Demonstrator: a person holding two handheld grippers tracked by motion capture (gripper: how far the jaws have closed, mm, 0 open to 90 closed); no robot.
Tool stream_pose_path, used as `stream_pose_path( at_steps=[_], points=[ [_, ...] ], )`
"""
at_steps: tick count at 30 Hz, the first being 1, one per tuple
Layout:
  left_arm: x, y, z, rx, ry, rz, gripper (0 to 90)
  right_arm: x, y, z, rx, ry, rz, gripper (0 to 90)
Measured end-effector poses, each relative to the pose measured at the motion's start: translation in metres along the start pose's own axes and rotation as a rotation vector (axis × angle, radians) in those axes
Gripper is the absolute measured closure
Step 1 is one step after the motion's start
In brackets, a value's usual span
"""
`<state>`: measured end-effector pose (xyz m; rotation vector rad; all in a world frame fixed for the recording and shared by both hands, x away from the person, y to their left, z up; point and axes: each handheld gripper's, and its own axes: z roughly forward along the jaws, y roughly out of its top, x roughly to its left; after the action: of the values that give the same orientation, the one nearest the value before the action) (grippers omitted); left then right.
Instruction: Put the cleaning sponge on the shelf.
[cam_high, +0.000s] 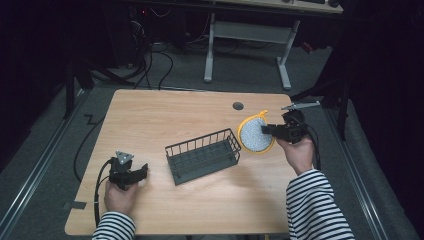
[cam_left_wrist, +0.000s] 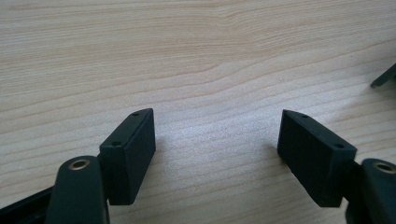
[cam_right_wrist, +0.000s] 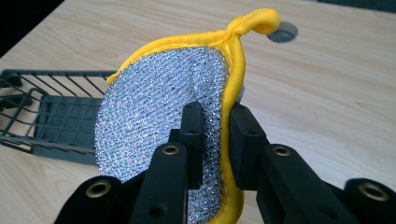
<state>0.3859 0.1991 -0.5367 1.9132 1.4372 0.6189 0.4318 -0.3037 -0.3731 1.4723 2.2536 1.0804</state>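
Observation:
A round silver scrubbing pad (cam_high: 255, 134) with a yellow rim and loop hangs just above the table at the right. My right gripper (cam_high: 267, 130) is shut on its edge; in the right gripper view the pad (cam_right_wrist: 159, 112) stands upright between the jaws, gripper (cam_right_wrist: 216, 140) clamped on the yellow rim. A dark wire basket (cam_high: 202, 155) sits empty in the middle of the table, just left of the pad, and appears as the basket (cam_right_wrist: 42, 116) at the left of the right gripper view. My left gripper (cam_high: 142, 171) rests low at the front left, open, gripper (cam_left_wrist: 217, 135) with only bare wood between its jaws.
The wooden table (cam_high: 165, 110) has a round cable hole (cam_high: 238, 106) near its far edge. A grey desk frame (cam_high: 247, 40) and cables stand on the floor beyond. A corner of the basket (cam_left_wrist: 385, 77) edges into the left gripper view.

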Motion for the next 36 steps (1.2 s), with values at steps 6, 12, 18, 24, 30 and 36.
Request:
stream_pose_path(
  at_steps=[6, 12, 18, 24, 30, 36],
  points=[
    [0.0, 0.0, 0.0, 0.0, 0.0, 0.0, 28.1, 0.013, 0.01, 0.007, 0.008, 0.025, -0.028, 77.8],
    [0.0, 0.0, 0.0, 0.0, -0.001, 0.0, 28.0, 0.038, 0.024, 0.015, 0.006, 0.056, -0.082, 77.7],
    [0.0, 0.0, 0.0, 0.0, -0.001, 0.0, 27.9, 0.059, 0.037, 0.03, 0.019, 0.081, -0.132, 77.6],
    [0.0, 0.0, 0.0, 0.0, -0.003, 0.0, 27.7, 0.079, 0.045, 0.05, 0.047, 0.103, -0.164, 77.5],
    [0.0, 0.0, 0.0, 0.002, -0.003, 0.001, 27.6, 0.088, 0.047, 0.065, 0.07, 0.108, -0.182, 77.5],
    [0.0, 0.0, 0.0, 0.001, -0.003, 0.002, 27.4, 0.094, 0.045, 0.078, 0.091, 0.117, -0.189, 77.1]
  ],
)
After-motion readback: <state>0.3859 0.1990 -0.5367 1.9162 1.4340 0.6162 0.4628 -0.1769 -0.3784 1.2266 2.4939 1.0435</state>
